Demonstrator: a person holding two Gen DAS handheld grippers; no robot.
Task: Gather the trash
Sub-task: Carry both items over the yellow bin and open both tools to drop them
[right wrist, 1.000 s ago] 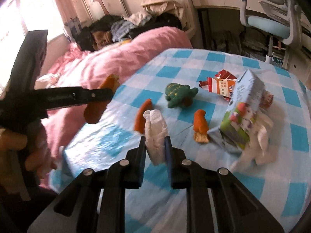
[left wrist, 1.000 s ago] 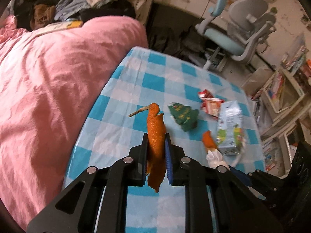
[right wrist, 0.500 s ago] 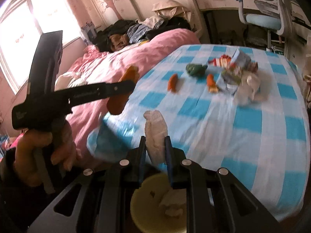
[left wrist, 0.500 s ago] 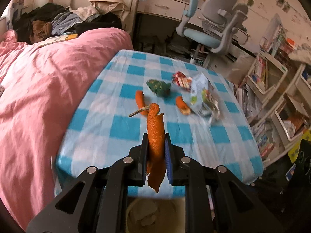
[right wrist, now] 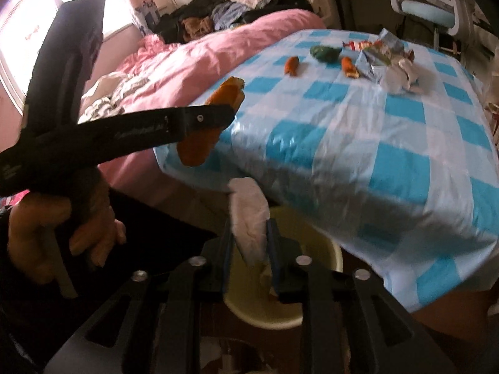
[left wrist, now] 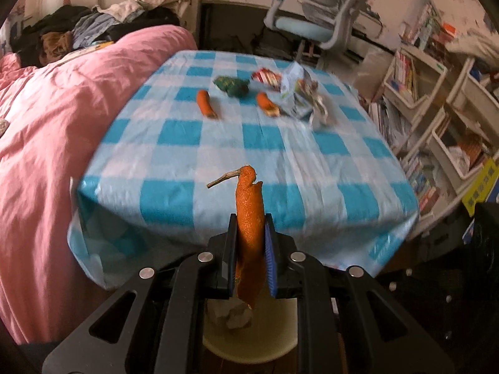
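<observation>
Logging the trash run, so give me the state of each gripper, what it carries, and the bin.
left gripper: shut on orange peel
right gripper: jaws opening, white tissue between them
bin: below both grippers, some trash inside

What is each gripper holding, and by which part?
Left gripper clamps orange peel at its middle. Right gripper, jaws opening, has crumpled tissue between them, lower half.
</observation>
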